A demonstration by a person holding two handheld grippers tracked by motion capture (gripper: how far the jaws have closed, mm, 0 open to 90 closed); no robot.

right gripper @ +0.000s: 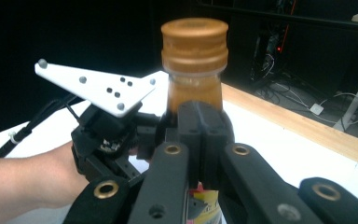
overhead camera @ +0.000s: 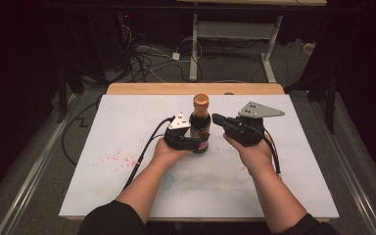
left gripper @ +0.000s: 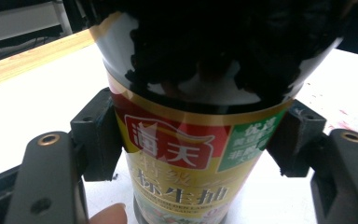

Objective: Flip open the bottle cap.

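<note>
While you worked at the white-topped bench, a dark glass sauce bottle with a red, yellow and green paper label stood upright near its middle, a little toward the far wooden edge. Its ribbed amber-brown screw cap was on the neck.

Your left tool was pinching the lower body of the bottle. In the left gripper view, the two black pads pressed against opposite sides of the label, one on each flank, with the bottle's base resting on the bench. A fingertip showed at the bottom edge of that view, just beside the bottle.

Your right tool was held to the right of the bottle, pointing toward its neck, with its tip just beside the glass; from above you could not tell whether it touched. Its jaws were pressed together with nothing between them. In the right gripper view, the closed black pads sat directly in front of the neck, just below the cap, and your left hand with its grey three-cornered plate showed farther off on the left.

Faint red speckles marked the bench surface to the left of your left forearm.
</note>
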